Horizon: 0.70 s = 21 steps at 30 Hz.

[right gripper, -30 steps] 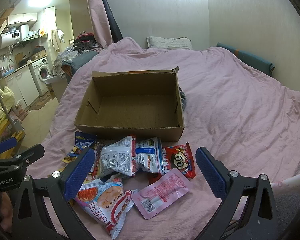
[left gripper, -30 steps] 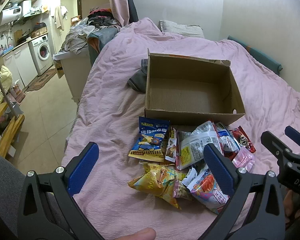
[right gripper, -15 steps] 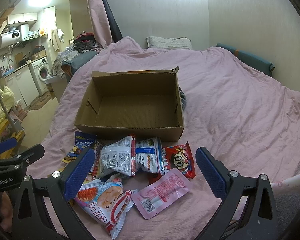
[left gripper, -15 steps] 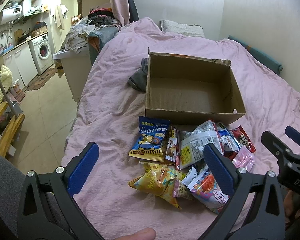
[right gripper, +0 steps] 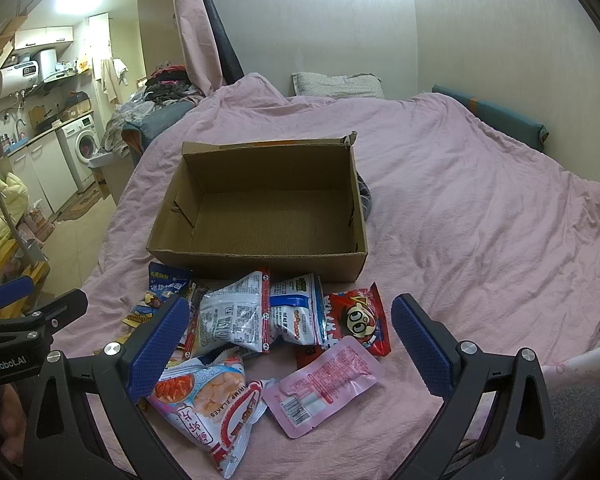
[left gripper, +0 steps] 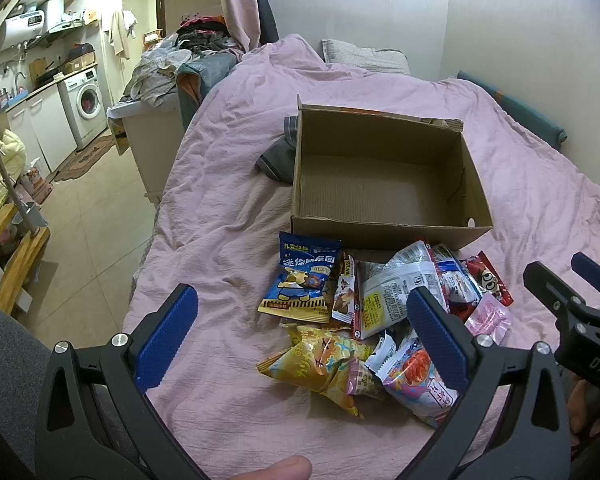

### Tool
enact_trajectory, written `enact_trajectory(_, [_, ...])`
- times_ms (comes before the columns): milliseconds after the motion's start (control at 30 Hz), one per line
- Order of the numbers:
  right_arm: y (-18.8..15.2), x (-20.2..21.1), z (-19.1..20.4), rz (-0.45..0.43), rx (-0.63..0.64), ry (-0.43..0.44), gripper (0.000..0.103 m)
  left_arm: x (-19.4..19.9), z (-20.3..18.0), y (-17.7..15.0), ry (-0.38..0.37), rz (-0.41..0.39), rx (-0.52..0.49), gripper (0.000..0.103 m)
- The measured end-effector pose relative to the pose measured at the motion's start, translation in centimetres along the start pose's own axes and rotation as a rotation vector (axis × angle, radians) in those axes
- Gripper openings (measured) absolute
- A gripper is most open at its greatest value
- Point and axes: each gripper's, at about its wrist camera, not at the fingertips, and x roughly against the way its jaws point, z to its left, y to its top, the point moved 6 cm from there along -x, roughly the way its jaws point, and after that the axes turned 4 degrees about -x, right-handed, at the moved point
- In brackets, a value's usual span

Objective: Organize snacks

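An empty brown cardboard box (left gripper: pixel 384 216) (right gripper: pixel 260 258) sits on the pink bedspread. In front of it lies a pile of snack packets: a blue bag (left gripper: pixel 305 278), a yellow bag (left gripper: pixel 320 364), a silver pack (right gripper: pixel 236 314), a red cartoon-face pack (right gripper: pixel 360 318), a pink sachet (right gripper: pixel 324 382) and a shrimp flakes bag (right gripper: pixel 208 400). My left gripper (left gripper: pixel 304 336) hangs open just short of the pile's left side. My right gripper (right gripper: pixel 288 340) is open too, above the near packets. Neither holds anything.
The pink bedspread (right gripper: pixel 480 216) stretches wide to the right of the box. A dark garment (left gripper: pixel 278 158) lies by the box's far left corner. The bed's left edge drops to a tiled floor (left gripper: pixel 84 232), with a washing machine (left gripper: pixel 85 100) beyond.
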Motion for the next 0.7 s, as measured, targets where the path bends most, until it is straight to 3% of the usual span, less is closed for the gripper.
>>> enact_trajectory(700, [-0.28, -0.21, -0.05, 0.007, 0.01, -0.003, 0.103, -0.28, 0.31, -0.34, -0.003, 0.011, 0.013, 0.103])
